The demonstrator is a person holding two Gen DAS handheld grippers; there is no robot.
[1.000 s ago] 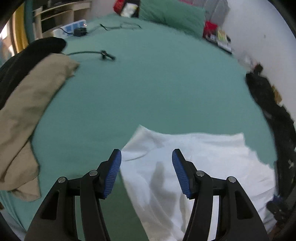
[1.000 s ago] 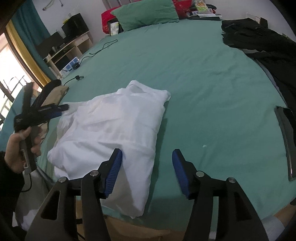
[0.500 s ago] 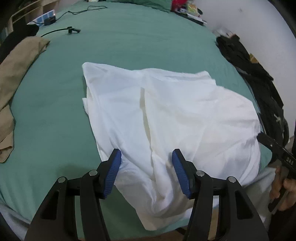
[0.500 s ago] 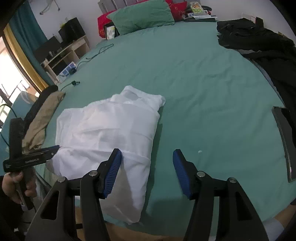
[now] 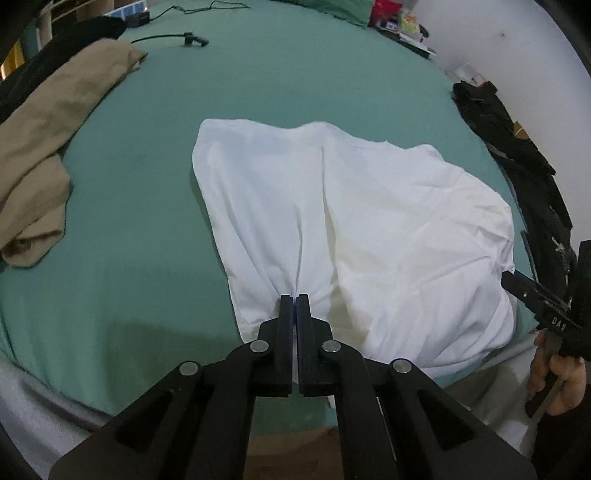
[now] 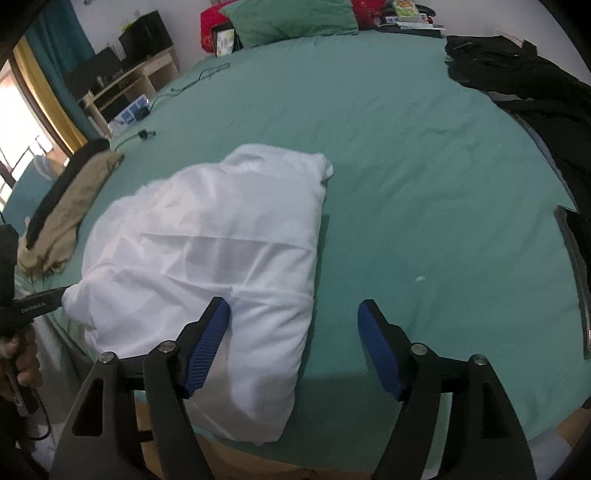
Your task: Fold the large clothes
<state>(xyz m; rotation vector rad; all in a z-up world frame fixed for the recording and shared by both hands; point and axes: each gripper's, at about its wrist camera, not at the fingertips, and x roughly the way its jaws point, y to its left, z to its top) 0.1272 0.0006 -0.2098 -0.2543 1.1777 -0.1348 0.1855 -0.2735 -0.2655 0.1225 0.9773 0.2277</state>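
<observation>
1. White garment (image 5: 369, 229) lies bunched on the green bed sheet (image 5: 155, 192), at the near edge of the bed, and the left tool (image 5: 294, 299) has its jaws pressed together on a gathered fold at the cloth's near hem
2. Creases fan out across the cloth from that pinched spot, away from the tool
3. Right tool (image 6: 293, 321) hovers above the near right end of the same garment (image 6: 221, 240); its jaws stand apart and are opening, with the blue pads (image 6: 207, 343) touching nothing. The left pad is over the white cloth, the right pad over bare sheet (image 6: 406, 166)
4. In the left wrist view the right tool's black body (image 5: 543, 306) shows at the right edge, just beside the garment, with a hand (image 5: 557, 373) around its handle
5. In the right wrist view the left tool's body (image 6: 33, 306) meets the garment's left end, with a hand (image 6: 18, 358) below it
6. Tan garment (image 5: 48, 155) lies crumpled on the sheet to the left, well apart from the white one, with dark cloth (image 5: 55, 51) along its far side
7. Black clothes (image 6: 524, 96) are heaped along the right side of the bed
8. Black cable (image 5: 170, 37) lies on the sheet farther back, and a green pillow (image 6: 291, 18) rests at the head of the bed
</observation>
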